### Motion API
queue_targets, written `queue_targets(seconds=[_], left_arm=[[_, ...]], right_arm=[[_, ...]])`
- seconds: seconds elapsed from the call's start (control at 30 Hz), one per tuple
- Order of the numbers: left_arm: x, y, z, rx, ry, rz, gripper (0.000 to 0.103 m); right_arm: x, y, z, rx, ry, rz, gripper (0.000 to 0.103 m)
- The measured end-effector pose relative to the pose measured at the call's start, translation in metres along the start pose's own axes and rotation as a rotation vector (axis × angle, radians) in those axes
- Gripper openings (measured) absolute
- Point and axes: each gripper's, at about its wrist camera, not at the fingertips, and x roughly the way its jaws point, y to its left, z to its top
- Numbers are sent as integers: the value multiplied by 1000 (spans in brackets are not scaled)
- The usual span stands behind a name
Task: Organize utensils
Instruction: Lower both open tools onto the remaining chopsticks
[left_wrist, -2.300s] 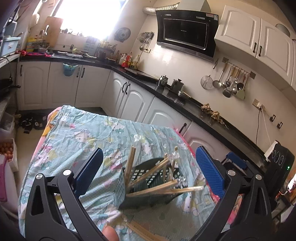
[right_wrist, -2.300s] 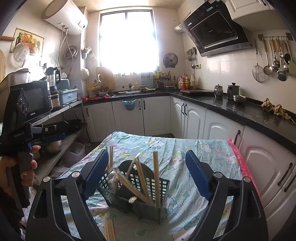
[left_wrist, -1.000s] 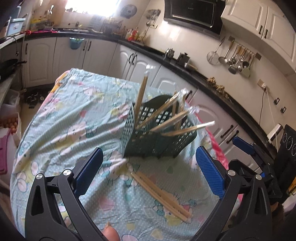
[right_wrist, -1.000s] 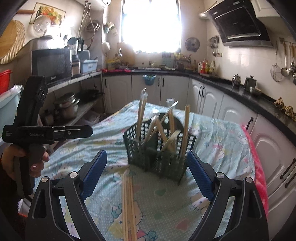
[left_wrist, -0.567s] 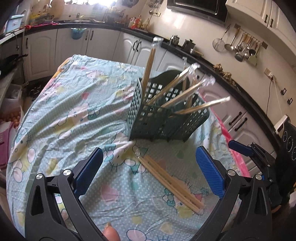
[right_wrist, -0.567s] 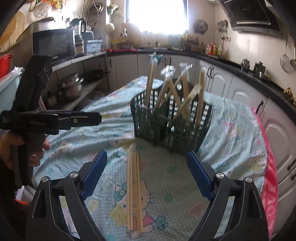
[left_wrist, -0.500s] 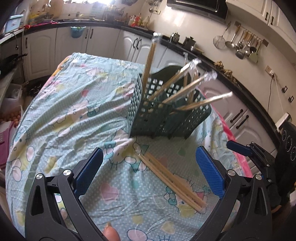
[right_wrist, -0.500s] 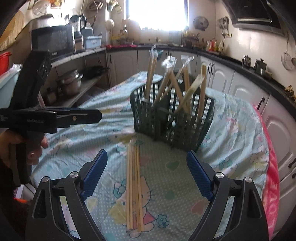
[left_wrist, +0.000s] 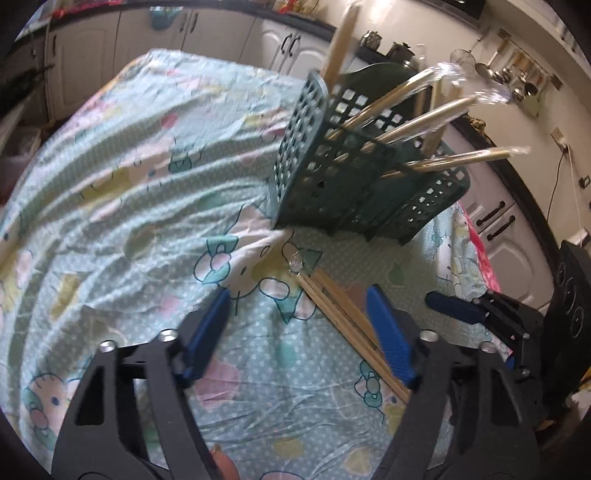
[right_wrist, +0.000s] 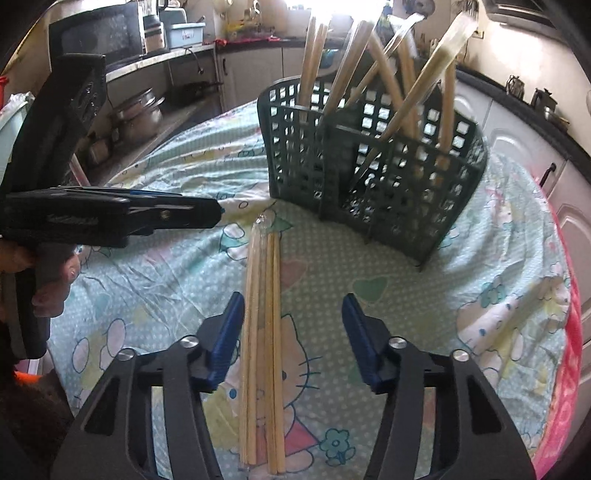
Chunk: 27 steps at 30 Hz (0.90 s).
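A dark green slotted basket (left_wrist: 362, 192) (right_wrist: 376, 177) stands on the cartoon-print tablecloth (left_wrist: 129, 166) with several chopsticks leaning out of it. More chopsticks (right_wrist: 264, 295) (left_wrist: 340, 310), some in clear wrap, lie loose on the cloth in front of it. My right gripper (right_wrist: 292, 300) hovers low over them with its jaws closing. The bundle runs between the pads, close to the left one, and is not pressed. My left gripper (left_wrist: 297, 295) is also closing, over the bundle's far end, gripping nothing. Each gripper shows in the other's view: the left gripper (right_wrist: 218, 212) and the right gripper (left_wrist: 443, 302).
A hand (right_wrist: 51, 280) holds the left gripper at the table's left edge. Shelves with a microwave (right_wrist: 99, 33) and pots (right_wrist: 136, 114) stand to the left. White cabinets under a black counter (left_wrist: 498, 221) run along the right, beyond the pink table edge (right_wrist: 569, 350).
Both grippers have sunk toward the table and tipped down, so the loose chopsticks now lie between their fingers. Both pairs of jaws have narrowed. The basket has not moved.
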Motion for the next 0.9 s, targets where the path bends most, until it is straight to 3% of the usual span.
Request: queue_targets(seconds=[0.27, 0.77, 0.9], left_arm=[[22, 11, 10, -83, 63, -83, 35], [53, 22, 25, -157, 121, -108, 34], [57, 20, 28, -146, 128, -79, 28]], right_arm=[[32, 4, 11, -1, 65, 42, 31], [59, -10, 31, 49, 125, 72, 29], [65, -11, 37, 87, 133, 64, 19]])
